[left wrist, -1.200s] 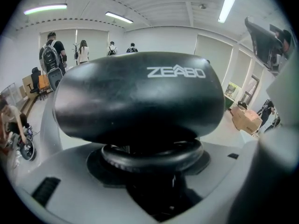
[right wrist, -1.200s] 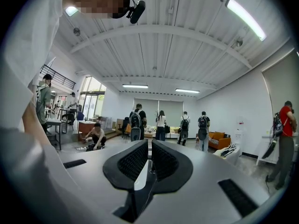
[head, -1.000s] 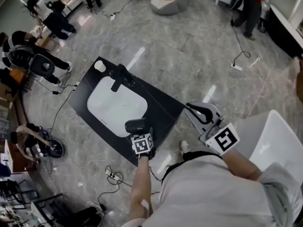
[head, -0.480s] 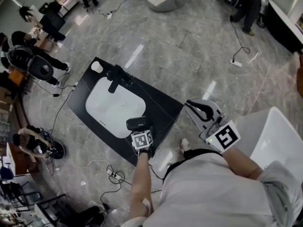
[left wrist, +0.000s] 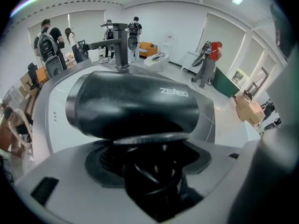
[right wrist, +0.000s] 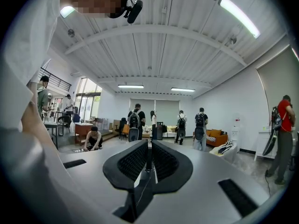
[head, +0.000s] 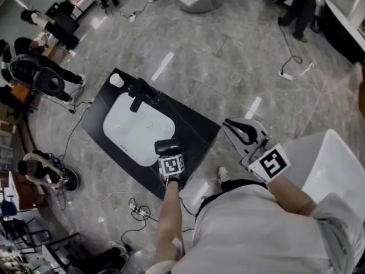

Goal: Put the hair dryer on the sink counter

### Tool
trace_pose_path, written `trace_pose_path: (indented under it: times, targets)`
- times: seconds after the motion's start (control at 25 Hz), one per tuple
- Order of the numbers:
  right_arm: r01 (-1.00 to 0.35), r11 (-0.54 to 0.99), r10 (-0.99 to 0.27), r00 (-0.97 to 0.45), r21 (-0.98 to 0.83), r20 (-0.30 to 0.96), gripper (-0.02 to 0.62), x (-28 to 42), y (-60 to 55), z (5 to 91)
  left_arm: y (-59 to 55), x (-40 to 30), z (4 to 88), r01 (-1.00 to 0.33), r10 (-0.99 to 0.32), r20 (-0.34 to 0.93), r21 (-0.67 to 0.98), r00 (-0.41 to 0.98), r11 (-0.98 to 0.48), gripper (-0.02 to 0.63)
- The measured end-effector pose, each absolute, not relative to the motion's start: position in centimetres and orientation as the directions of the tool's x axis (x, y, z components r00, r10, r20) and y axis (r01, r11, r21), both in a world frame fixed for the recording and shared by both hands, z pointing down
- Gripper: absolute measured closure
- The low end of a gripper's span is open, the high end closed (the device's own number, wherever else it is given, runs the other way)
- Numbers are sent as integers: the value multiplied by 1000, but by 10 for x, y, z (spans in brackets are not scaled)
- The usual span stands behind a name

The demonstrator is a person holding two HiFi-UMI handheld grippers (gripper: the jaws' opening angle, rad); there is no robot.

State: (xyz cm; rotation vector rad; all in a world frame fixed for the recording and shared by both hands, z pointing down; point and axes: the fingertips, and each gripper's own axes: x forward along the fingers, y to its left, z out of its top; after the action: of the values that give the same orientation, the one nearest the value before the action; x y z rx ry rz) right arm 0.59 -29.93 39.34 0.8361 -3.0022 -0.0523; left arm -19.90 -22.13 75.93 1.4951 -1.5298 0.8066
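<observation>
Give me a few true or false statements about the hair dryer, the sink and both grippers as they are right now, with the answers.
1. The hair dryer has its handle between the jaws of the left gripper. True.
2. The right gripper has its jaws wide apart. False: they are together, with nothing between them.
3. The faucet is white. False: it is black; the basin is white.
4. A white cup stands at a far corner of the counter. True.
</observation>
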Motion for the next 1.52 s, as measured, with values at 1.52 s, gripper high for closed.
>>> trace_pose_path:
  times: [1.52]
  targets:
    - [-482,876,-482,-876,3,5,548,-4,-305,397,-216,-197,753,-996,-439,899,48,13,70,258]
